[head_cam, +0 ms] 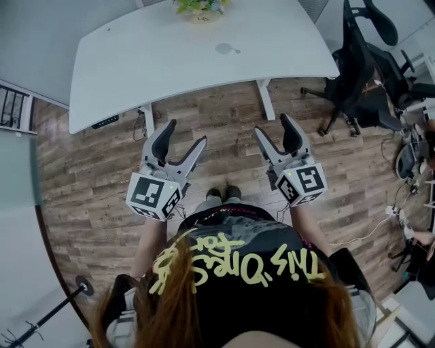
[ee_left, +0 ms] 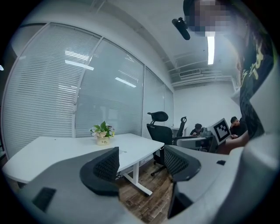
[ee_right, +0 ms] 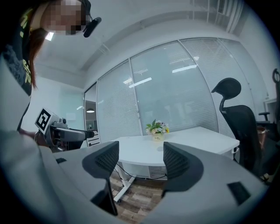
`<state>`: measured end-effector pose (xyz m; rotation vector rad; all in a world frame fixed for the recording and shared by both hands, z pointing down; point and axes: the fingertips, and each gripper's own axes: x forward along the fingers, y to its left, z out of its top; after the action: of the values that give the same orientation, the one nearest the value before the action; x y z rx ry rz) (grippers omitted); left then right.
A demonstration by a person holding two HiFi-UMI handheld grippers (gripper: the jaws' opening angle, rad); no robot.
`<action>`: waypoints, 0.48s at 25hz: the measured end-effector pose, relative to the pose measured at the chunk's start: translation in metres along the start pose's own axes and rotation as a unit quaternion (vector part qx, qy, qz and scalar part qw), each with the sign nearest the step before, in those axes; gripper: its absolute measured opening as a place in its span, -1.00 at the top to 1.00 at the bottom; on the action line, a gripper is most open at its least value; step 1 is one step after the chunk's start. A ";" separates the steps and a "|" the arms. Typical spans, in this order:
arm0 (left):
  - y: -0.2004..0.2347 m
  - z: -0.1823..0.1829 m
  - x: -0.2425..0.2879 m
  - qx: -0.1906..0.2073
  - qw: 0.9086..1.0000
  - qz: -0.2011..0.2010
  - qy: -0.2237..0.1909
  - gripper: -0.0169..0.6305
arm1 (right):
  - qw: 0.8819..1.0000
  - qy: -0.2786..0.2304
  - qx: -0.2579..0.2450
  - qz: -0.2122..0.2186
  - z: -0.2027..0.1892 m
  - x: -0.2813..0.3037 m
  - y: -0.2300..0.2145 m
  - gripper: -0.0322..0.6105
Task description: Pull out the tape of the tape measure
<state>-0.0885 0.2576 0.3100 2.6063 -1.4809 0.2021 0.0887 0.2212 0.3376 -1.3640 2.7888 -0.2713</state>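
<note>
A small round grey tape measure (head_cam: 224, 48) with a short tab lies on the white table (head_cam: 149, 61), toward its far middle. My left gripper (head_cam: 185, 134) hangs over the wooden floor just short of the table's near edge, jaws apart and empty. My right gripper (head_cam: 273, 127) is beside it, level with it, also open and holding nothing. In the left gripper view the left gripper (ee_left: 140, 164) points at the table's corner and leg. In the right gripper view the right gripper (ee_right: 141, 159) faces the table (ee_right: 192, 140), with the tape measure (ee_right: 159, 149) a faint disc on it.
A pot of flowers (head_cam: 199, 8) stands at the table's far edge. Black office chairs (head_cam: 360, 68) and floor cables (head_cam: 401, 217) crowd the right side. A stand's base (head_cam: 85, 285) sits at lower left. People sit at a desk (ee_left: 205, 135) beyond the table.
</note>
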 end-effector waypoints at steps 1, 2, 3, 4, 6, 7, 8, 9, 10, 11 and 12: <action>0.000 -0.001 0.002 0.001 1.000 -0.001 0.002 -0.02 | 1.000 0.000 -0.001 0.001 0.001 0.001 -0.002 -0.04; -0.001 0.000 0.004 0.001 1.000 -0.002 0.002 -0.02 | 1.000 0.000 -0.002 0.001 0.002 0.001 -0.004 -0.03; -0.002 0.001 0.006 0.001 1.000 -0.002 0.001 -0.02 | 1.000 0.000 -0.004 0.001 0.002 0.000 -0.007 -0.03; -0.002 0.002 0.009 0.002 1.000 -0.002 0.000 -0.02 | 1.000 0.000 -0.005 0.001 0.003 0.000 -0.010 -0.04; -0.004 0.003 0.014 0.004 1.000 -0.001 0.000 -0.01 | 1.000 -0.001 -0.005 0.001 0.005 -0.001 -0.015 -0.03; -0.004 0.003 0.017 0.005 1.000 0.000 0.000 0.00 | 1.000 -0.002 -0.007 0.002 0.005 -0.001 -0.018 -0.03; -0.005 0.003 0.019 0.006 1.000 0.001 0.002 0.01 | 1.000 -0.001 -0.009 0.005 0.005 -0.002 -0.019 -0.03; -0.007 0.001 0.022 0.006 1.000 0.003 0.003 0.02 | 1.000 0.001 -0.011 0.009 0.004 -0.002 -0.021 -0.03; -0.008 -0.001 0.025 0.005 1.000 0.005 0.006 0.04 | 1.000 0.005 -0.014 0.014 0.002 -0.002 -0.022 -0.03; -0.009 -0.003 0.027 0.003 1.000 0.006 0.008 0.05 | 1.000 0.010 -0.017 0.018 0.000 -0.002 -0.023 -0.03; -0.011 -0.005 0.028 0.000 1.000 0.007 0.010 0.05 | 0.999 0.015 -0.019 0.021 -0.002 -0.002 -0.023 -0.03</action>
<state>-0.0651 0.2400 0.3193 2.5881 -1.4921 0.2278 0.1081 0.2090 0.3432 -1.3166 2.8576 -0.2411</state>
